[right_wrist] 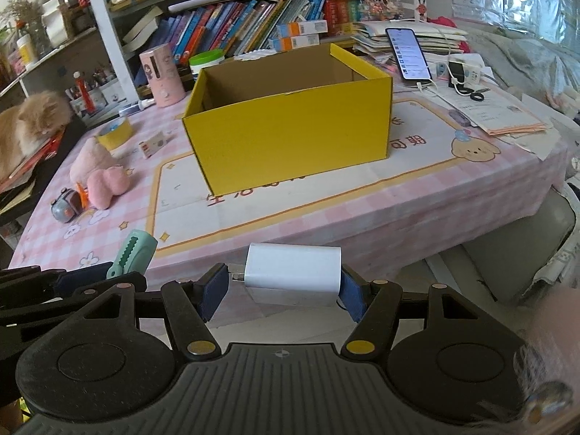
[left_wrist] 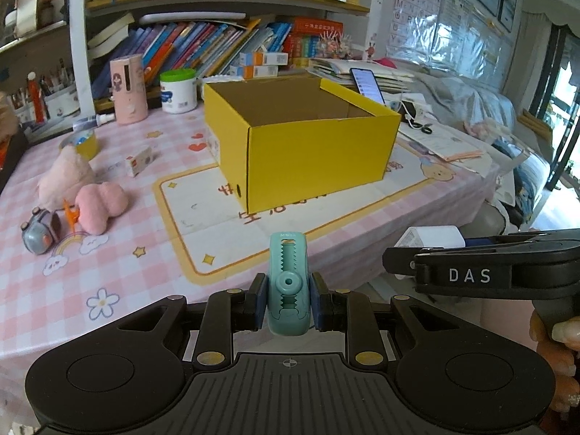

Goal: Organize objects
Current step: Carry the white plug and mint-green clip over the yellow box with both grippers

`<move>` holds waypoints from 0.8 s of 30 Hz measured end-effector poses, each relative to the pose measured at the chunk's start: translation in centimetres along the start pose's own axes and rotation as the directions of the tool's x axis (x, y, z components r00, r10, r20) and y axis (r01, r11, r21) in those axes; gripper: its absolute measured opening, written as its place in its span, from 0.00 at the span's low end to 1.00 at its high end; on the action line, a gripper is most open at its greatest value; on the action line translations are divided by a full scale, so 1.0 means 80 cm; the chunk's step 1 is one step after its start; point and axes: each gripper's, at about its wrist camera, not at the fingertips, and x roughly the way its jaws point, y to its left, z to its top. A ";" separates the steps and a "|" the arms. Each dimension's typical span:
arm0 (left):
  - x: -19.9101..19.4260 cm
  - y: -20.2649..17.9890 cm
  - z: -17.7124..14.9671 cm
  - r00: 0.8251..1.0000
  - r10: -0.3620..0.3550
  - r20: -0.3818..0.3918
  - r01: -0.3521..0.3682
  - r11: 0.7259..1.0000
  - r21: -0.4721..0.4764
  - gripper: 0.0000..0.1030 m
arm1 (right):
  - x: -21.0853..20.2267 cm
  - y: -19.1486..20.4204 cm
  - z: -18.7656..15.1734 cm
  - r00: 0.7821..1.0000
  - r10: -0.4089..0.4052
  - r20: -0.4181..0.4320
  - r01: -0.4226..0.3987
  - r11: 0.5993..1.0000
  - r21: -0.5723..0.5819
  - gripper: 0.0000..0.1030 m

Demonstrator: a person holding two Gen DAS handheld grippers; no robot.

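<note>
A lived-in home study corner: crammed bookshelf (left_wrist: 203, 36), pink checked tablecloth (left_wrist: 108, 264), plush toy (right_wrist: 101, 174).

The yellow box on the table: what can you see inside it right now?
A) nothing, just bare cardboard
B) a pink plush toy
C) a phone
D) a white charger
A: the yellow box stands open and only its brown cardboard walls show; its floor is hidden, and the white charger is gripped in the right tool.

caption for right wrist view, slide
Right gripper holds white charger before open yellow box.
</note>
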 end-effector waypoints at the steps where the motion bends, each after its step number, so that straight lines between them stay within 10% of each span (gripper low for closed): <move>1: 0.002 -0.001 0.002 1.000 0.000 0.000 0.000 1.000 0.001 0.22 | 0.001 -0.001 0.001 1.000 0.001 0.000 -0.001 1.000 0.000 0.61; 24: 0.046 -0.008 0.049 0.999 -0.029 0.025 0.028 0.999 0.032 0.22 | 0.040 -0.022 0.051 1.000 -0.023 -0.008 0.023 1.000 -0.012 0.61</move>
